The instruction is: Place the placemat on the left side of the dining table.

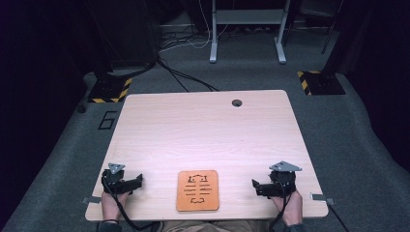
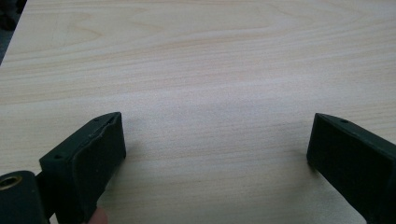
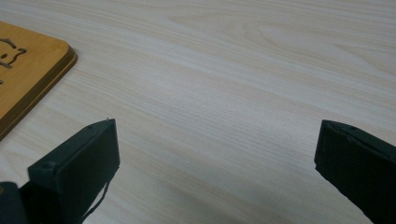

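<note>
The left hand-held gripper (image 1: 138, 181) sits low over the near left part of the pale wooden bench (image 1: 203, 130), gripped by the person's left hand (image 1: 112, 202), its black jaws pointing inward toward the middle. In the left gripper view those jaws stand wide apart (image 2: 215, 140) with only bare wood grain between them, nothing held. A grey three-cornered plate (image 1: 116, 167) tops its body, and a black cable (image 1: 126, 220) trails back off the near edge.

Across from it, the right hand-held gripper (image 1: 255, 186) mirrors the pose at the near right, held by the right hand (image 1: 289, 207), jaws aimed inward toward the left one. In the right gripper view its jaws are also spread wide (image 3: 217, 144), empty, hovering just over the bench (image 3: 233, 70).

Between the two hand-held grippers, well apart from each, lies a flat orange-brown wooden board with rounded corners and cut-out slots (image 1: 197, 190), flat on the bench close to the near edge. In the right gripper view a corner of that board (image 3: 28, 74) shows ahead and to the left of the left-hand jaw, not touching it.

Beyond both hand-held grippers, at the bench's far edge, there is a round dark cable hole (image 1: 236, 103). Farther off, on the grey carpet floor (image 1: 348, 125), stand the legs of a grey metal frame (image 1: 247, 29) and black bases marked with yellow-black hazard stripes (image 1: 319, 82).
</note>
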A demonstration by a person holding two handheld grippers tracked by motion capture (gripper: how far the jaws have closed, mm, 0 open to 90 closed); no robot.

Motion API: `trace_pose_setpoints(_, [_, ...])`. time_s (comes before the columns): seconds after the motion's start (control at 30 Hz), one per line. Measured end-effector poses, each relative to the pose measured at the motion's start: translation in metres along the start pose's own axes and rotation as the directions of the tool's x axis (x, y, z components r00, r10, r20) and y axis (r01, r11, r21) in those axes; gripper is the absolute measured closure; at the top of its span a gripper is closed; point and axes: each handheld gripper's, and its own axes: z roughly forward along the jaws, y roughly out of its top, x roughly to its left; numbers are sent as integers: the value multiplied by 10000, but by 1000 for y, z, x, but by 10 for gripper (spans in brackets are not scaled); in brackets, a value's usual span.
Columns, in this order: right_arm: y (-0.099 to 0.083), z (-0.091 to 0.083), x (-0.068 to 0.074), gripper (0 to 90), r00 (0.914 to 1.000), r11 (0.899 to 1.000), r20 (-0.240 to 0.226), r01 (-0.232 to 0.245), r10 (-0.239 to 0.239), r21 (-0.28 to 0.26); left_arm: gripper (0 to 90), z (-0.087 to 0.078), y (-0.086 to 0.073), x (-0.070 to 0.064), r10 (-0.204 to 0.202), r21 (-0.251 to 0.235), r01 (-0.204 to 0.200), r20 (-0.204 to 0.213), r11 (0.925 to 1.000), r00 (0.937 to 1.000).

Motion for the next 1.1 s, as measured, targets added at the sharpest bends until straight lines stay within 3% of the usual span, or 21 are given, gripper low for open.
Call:
trace_pose_setpoints(0.73, [11, 18, 37, 0, 9951, 9986, -841, 530, -523, 61, 43, 0, 0, 0, 8, -38, -8, 15, 10000, 10000])
trace_pose_setpoints(1.1, [20, 36, 65, 0, 9876, 9963, -1347, 841, -811, 169, 44, 0, 0, 0, 18, -11, -18, 30, 10000, 10000])
